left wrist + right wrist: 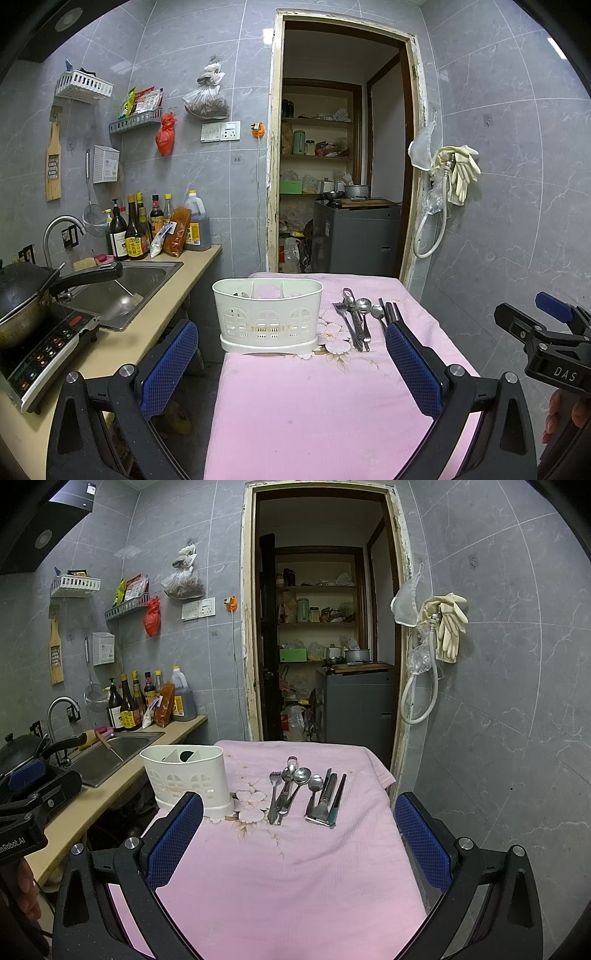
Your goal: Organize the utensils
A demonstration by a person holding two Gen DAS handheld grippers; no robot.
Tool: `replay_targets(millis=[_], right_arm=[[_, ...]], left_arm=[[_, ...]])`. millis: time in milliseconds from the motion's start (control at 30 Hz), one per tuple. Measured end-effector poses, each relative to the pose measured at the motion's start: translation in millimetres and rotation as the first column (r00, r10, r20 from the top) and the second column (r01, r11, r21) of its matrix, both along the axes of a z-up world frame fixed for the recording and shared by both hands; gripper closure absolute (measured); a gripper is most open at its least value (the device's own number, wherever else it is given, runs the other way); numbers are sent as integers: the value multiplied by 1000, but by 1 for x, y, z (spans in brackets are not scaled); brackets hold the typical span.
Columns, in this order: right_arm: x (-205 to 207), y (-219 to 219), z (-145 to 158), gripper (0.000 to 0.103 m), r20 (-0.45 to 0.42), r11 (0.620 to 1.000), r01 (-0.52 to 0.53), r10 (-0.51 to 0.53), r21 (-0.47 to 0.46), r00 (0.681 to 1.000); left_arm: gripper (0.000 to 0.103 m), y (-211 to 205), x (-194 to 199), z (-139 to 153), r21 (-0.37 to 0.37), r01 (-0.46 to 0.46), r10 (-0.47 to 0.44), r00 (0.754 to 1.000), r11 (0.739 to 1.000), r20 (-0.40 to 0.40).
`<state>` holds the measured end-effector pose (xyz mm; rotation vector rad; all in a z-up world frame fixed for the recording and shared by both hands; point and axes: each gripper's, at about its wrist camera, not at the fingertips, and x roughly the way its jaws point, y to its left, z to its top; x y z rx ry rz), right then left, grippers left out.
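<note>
1. Right gripper (299, 834) is hovering with jaws wide apart, holding nothing; left gripper (291, 365) likewise spread and empty.
2. Utensils (295, 794) are lying ahead of the right gripper, centred between its fingers, on the pink cloth (280, 886); the white caddy (184, 779) is standing ahead-left of it.
3. Judging the metal pieces light, stiff, slick; pinching mid-handle seems safest, one at a time, since handles are overlapping.
4. Showing: fork, spoons, dark chopsticks, a flat-bladed tool; caddy divided, slotted.

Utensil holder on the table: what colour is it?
White utensil holder, clearest in the left wrist view.
</note>
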<state>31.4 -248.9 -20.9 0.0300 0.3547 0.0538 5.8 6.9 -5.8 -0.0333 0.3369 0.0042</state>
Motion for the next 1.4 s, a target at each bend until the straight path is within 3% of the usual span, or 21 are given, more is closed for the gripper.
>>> replay_targets(millis=[1400], right_arm=[[0, -4, 1, 1, -10, 1000, 5, -5, -3, 1000]], left_arm=[[0, 1, 6, -16, 2, 1, -1, 1000, 1000, -5]])
